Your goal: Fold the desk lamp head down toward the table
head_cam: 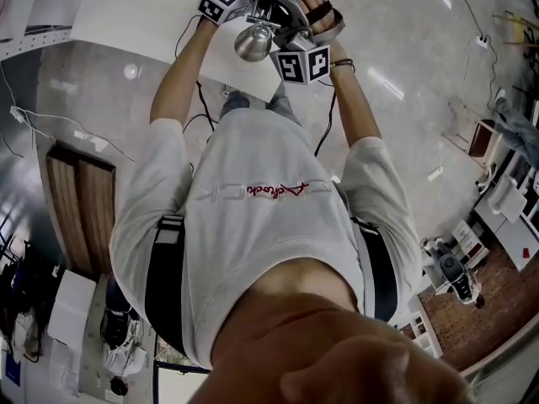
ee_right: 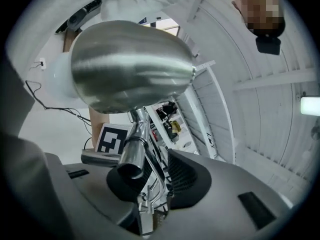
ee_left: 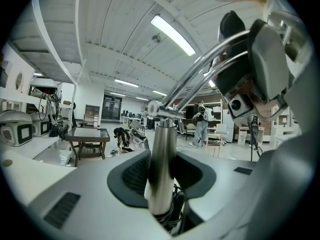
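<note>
The desk lamp's brushed-metal head (head_cam: 253, 42) hangs over the white table (head_cam: 126, 7), between my two grippers. My left gripper (head_cam: 251, 2) is shut on the lamp's upright chrome post (ee_left: 162, 169), which stands between its dark pads (ee_left: 131, 176). From the post's top joint (ee_left: 154, 108), thin chrome arm rods (ee_left: 210, 66) rise to the upper right. My right gripper (head_cam: 282, 28) is closed on the chrome neck (ee_right: 134, 151) just under the head (ee_right: 130, 64), which fills the upper part of the right gripper view. The neck lies against the left pad (ee_right: 120, 176).
Black cables (head_cam: 200, 99) trail off the table's near edge. A wooden cabinet (head_cam: 80, 209) stands at the left and shelves (head_cam: 505, 200) at the right. In the left gripper view, a low glass-topped table (ee_left: 90, 134) and a person (ee_left: 202, 119) are far off.
</note>
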### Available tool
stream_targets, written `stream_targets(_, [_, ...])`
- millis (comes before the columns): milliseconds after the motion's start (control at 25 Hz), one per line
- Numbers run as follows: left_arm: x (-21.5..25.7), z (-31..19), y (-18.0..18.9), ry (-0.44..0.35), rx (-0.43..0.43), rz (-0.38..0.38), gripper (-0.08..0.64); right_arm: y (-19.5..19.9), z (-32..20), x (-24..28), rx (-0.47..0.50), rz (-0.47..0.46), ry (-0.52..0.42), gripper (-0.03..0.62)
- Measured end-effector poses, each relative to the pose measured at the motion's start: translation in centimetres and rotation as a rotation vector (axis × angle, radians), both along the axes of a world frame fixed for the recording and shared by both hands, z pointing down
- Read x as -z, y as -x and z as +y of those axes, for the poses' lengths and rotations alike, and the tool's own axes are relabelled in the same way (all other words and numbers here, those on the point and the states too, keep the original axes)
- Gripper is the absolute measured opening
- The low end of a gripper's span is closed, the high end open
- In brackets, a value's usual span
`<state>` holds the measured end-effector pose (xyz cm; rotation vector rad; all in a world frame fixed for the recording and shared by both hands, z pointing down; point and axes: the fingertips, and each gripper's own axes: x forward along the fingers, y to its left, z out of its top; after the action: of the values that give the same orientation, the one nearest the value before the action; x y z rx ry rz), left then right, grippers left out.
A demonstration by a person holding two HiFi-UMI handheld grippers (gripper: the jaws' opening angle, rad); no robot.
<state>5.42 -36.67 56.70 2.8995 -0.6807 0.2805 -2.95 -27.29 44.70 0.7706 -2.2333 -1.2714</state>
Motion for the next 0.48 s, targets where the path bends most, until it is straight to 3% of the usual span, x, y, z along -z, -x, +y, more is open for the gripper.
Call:
stream_targets(160, [0.13, 0.15, -0.24, 0.001, -0.005, 0.002, 0.143, 0.33, 0.22, 0.14, 0.036, 0.011, -0.038, 0.051])
stream_targets(480, [0.23, 0.15, -0.22, 0.005, -0.013, 0.004, 0.144, 0.32, 0.17, 0.43, 0.015, -0.06, 0.005, 0.052])
